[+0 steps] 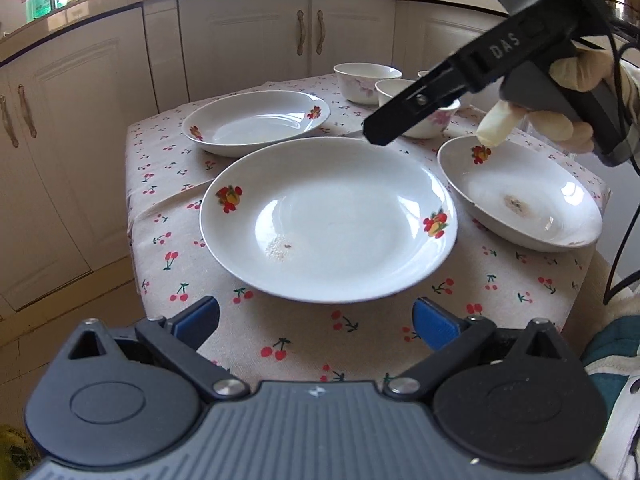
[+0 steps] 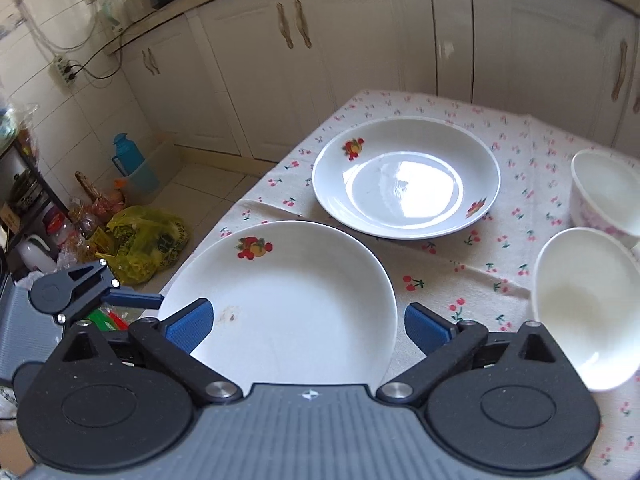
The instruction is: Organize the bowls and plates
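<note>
Three white plates with fruit prints lie on the cherry-print tablecloth: a near middle plate, a far plate and a right plate with a brown stain. White floral bowls stand behind. My left gripper is open and empty just before the middle plate. My right gripper is open, hovering over the middle plate; its body shows high at the right in the left wrist view. The far plate and two bowls show in the right wrist view.
White kitchen cabinets stand close behind the table. On the floor left of the table lie a yellow-green bag, a teal flask and clutter. The left gripper shows at the table's left edge.
</note>
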Motion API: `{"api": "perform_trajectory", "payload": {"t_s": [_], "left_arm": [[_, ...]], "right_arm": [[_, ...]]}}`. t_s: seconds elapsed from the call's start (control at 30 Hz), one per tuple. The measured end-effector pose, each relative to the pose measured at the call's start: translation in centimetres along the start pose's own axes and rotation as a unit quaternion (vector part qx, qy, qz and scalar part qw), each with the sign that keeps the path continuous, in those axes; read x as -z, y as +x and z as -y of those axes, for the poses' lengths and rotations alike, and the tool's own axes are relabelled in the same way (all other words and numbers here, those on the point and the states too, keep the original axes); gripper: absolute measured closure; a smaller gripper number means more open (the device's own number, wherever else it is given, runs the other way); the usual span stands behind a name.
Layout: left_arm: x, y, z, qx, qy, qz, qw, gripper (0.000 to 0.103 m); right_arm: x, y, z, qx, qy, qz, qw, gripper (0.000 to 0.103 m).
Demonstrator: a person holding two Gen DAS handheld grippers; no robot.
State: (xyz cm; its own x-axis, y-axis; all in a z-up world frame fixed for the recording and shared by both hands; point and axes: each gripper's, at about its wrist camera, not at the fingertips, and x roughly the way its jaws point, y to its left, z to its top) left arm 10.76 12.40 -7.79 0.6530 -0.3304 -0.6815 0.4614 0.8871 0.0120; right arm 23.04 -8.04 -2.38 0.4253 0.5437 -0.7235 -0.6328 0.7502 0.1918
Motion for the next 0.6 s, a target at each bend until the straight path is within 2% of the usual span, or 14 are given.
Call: {"api": "perform_trajectory", "payload": {"t_s": [0.3, 0.37, 0.6], "left_arm": [[-1.1, -3.2, 5.1, -0.029, -0.019, 0.052, 0.998, 0.001], [-1.1, -3.5, 6.3, -0.036, -0.025, 0.065, 0.9969, 0.001], [-1.5, -3.5, 10.2, -0.026, -0.061, 0.087, 0.994, 0.001]], "right_arm": [[5.8, -7.2, -2.0, 0.061, -0.054, 0.069, 0.994, 0.0], [7.5, -8.5, -2.2, 0.076, -0.064, 0.074, 0.992, 0.0], [13.8, -12.0, -1.3, 0.112, -0.061, 0.082, 0.988, 0.0]]}}
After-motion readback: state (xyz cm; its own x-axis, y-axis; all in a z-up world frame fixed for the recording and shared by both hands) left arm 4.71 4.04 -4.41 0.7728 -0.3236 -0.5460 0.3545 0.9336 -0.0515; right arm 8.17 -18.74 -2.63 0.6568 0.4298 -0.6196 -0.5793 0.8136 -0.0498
